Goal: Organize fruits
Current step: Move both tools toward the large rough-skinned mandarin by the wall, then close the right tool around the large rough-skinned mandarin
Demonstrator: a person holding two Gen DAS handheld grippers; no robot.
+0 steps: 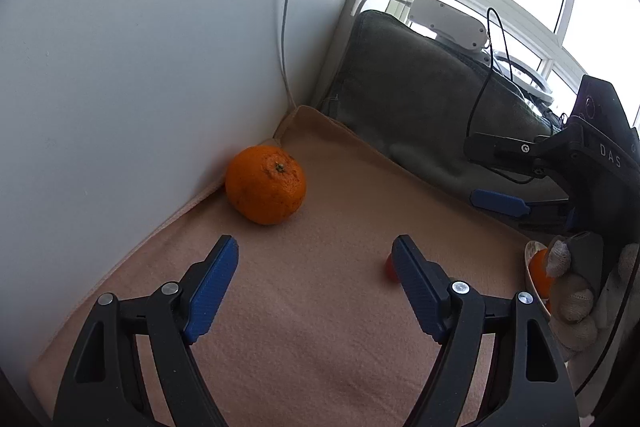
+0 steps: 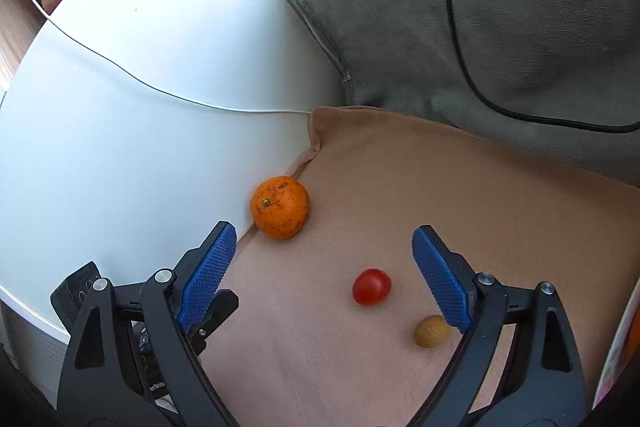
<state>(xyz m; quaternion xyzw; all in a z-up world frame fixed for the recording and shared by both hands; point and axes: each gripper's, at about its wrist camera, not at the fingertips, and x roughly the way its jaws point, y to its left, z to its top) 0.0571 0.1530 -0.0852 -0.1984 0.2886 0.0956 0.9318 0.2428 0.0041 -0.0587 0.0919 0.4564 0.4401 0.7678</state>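
Note:
An orange mandarin [image 1: 266, 184] lies on the beige cloth [image 1: 340, 307] against the white wall, just ahead and left of my open, empty left gripper [image 1: 314, 251]. It also shows in the right wrist view [image 2: 280, 207]. A red cherry tomato [image 2: 371, 286] lies between the open jaws of my empty right gripper [image 2: 324, 247]; a small tan fruit [image 2: 430, 331] sits by its right finger. The tomato peeks out behind my left gripper's right finger [image 1: 389, 267]. A bowl [image 1: 534, 277] holding an orange fruit [image 1: 540, 273] sits at the right edge.
A white wall [image 1: 140, 67] borders the cloth on the left, with a white cable [image 2: 160, 91] across it. A grey cushion [image 2: 480, 27] with a black cable lies behind. The right gripper's body [image 1: 580, 163] and a gloved hand [image 1: 576, 299] are at right.

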